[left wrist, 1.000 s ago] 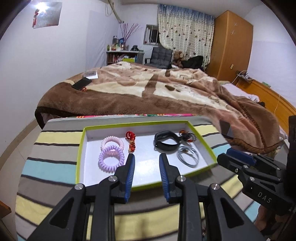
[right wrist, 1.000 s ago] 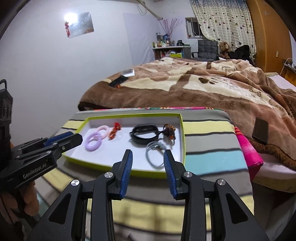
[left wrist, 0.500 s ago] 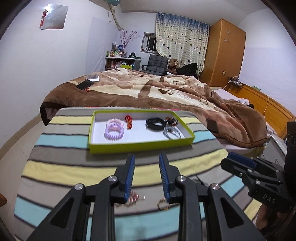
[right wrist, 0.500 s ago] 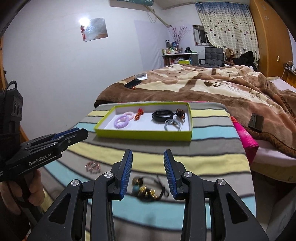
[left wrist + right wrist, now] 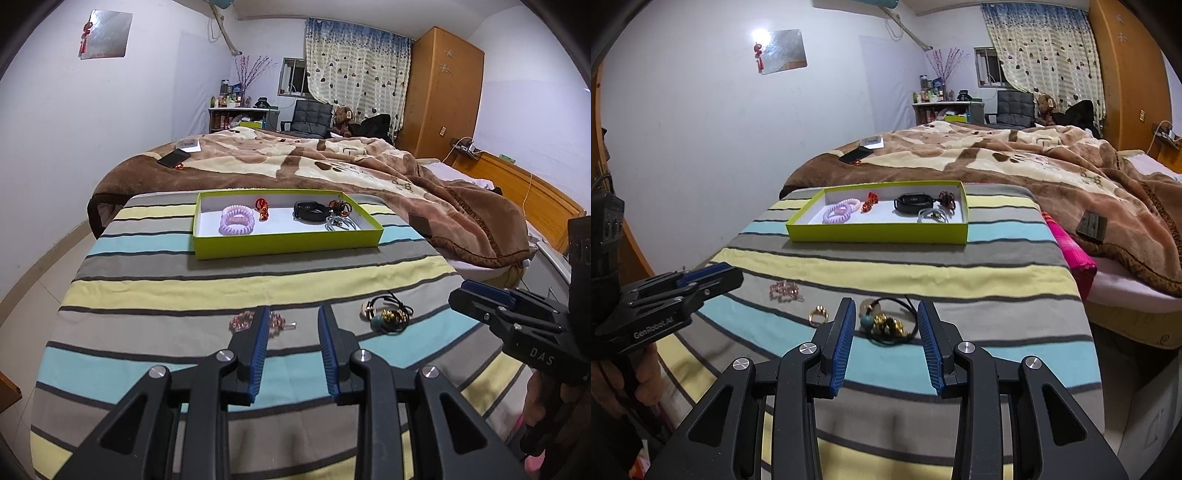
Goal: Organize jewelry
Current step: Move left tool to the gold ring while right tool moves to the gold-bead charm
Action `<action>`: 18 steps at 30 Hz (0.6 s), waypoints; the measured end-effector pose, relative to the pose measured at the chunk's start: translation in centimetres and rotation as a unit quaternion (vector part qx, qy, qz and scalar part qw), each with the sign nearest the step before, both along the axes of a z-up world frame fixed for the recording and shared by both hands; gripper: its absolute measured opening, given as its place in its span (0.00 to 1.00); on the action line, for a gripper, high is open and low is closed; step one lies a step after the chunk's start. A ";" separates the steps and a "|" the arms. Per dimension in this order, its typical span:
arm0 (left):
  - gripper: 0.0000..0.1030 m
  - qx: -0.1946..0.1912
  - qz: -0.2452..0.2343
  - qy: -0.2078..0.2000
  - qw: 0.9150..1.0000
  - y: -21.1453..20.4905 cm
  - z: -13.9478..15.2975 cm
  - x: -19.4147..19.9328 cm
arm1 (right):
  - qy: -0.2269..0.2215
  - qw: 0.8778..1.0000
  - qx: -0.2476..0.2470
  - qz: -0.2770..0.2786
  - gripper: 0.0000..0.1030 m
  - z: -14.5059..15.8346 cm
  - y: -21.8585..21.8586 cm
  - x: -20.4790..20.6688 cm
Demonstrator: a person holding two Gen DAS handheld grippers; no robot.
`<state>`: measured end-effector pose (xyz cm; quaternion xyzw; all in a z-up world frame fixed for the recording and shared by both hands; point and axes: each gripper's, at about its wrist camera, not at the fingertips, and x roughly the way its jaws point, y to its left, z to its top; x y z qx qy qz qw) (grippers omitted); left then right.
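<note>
On the striped cloth surface we list: lime-green cardboard tray at 12 o'clock holding coiled lilac hair ties; pink beaded bracelet, black cord with gold beads nearer. Our left tool and right tool hover released, empty.

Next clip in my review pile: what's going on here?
A person holds a gripper in each hand over a striped cloth, sorting jewelry. Both the left gripper and right gripper are open and empty. The green tray already holds hair ties and bracelets. A pink beaded bracelet, a gold ring and a black cord bracelet lie loose on the cloth.
</note>
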<state>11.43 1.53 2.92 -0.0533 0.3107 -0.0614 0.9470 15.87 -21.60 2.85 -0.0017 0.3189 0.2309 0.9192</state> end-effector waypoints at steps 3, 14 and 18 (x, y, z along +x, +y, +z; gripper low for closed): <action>0.28 0.001 -0.002 0.004 1.000 -0.1 -0.4 -0.6 | 0.001 1.000 -0.002 -0.002 0.35 -0.3 -0.1 -0.6; 0.28 -0.002 -0.020 0.032 0.999 -1.0 -2.1 -0.5 | 0.025 1.000 -0.013 0.004 0.35 -1.7 0.4 -0.6; 0.28 -0.004 -0.025 0.045 0.999 -1.1 -2.6 0.1 | 0.034 0.999 -0.022 0.007 0.35 -2.3 0.9 0.5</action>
